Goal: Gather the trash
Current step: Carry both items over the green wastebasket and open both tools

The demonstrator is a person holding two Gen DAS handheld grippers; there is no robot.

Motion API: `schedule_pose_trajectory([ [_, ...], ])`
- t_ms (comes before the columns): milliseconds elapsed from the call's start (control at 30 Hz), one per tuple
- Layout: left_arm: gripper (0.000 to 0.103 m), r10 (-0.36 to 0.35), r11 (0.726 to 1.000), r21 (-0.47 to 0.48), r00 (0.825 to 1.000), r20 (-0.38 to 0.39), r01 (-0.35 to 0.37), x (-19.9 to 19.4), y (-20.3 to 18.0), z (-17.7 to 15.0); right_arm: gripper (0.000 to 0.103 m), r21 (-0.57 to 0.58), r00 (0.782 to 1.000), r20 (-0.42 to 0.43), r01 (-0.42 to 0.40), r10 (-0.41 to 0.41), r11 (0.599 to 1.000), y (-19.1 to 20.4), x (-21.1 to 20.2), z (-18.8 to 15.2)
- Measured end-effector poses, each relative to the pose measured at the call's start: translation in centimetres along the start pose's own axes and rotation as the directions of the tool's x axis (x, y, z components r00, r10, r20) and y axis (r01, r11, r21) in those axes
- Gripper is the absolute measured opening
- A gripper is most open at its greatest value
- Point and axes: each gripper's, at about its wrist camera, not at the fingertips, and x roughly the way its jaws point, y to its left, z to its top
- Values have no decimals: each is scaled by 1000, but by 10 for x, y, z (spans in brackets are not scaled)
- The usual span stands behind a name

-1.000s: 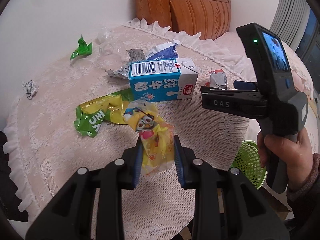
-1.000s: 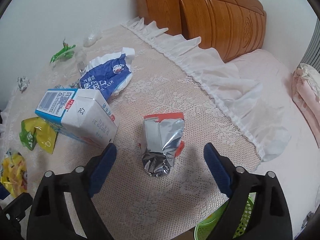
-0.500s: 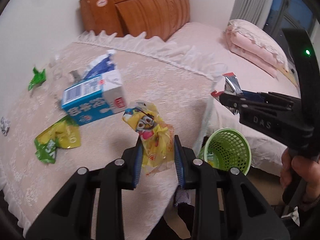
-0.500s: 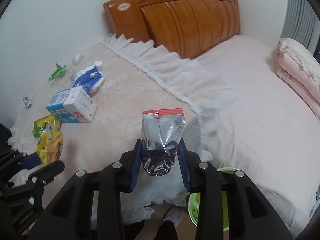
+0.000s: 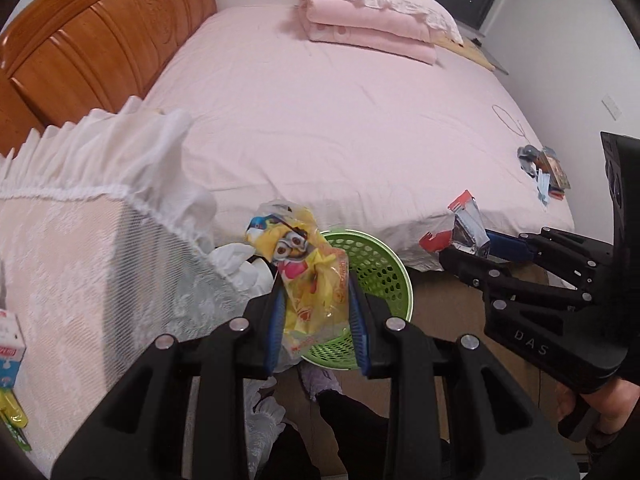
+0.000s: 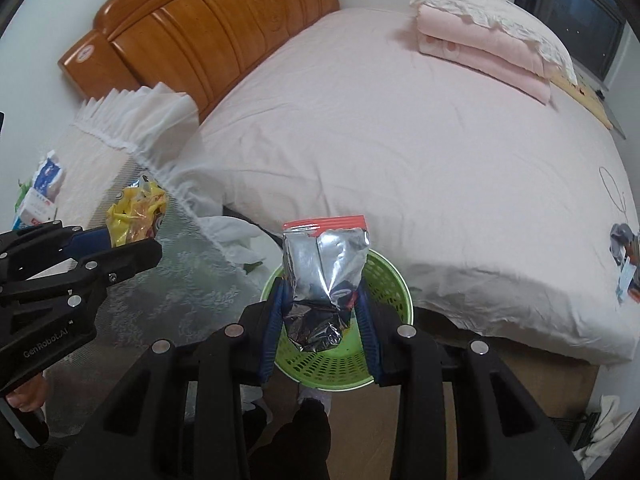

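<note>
My left gripper (image 5: 318,312) is shut on a yellow cartoon snack wrapper (image 5: 308,276), held above the left rim of a green mesh basket (image 5: 380,272) on the floor. My right gripper (image 6: 322,320) is shut on a crumpled silver foil bag with a red top edge (image 6: 324,268), directly over the same green mesh basket (image 6: 384,280). In the left wrist view the right gripper (image 5: 460,250) shows at the right with the foil bag (image 5: 466,228). In the right wrist view the left gripper (image 6: 128,236) shows at the left with the yellow wrapper (image 6: 136,210).
A lace-covered table (image 5: 72,264) with a white ruffle stands at the left, holding a milk carton (image 6: 34,204) and a blue wrapper (image 6: 50,172). A pink bed (image 6: 400,140) with a wooden headboard (image 6: 208,36) and folded bedding (image 6: 492,48) fills the back. Small items (image 5: 544,172) lie on the bed's right edge.
The right gripper closed on the foil bag and lifted it off the table. Both grippers swung right, off the table, and now hold their wrappers over the green basket.
</note>
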Motion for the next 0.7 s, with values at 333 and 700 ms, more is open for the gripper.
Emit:
schedule_pose_trajectory([
  [333,28,7,998,65,997,-75,-2,41,-37,15,35,54,1000,-24,13,-12,998,-41,27,-1],
  [700,91,58,992,117,998,-39,-53,25,-39,12,36,79,998,-57,17,-12,997,-53,45,3],
])
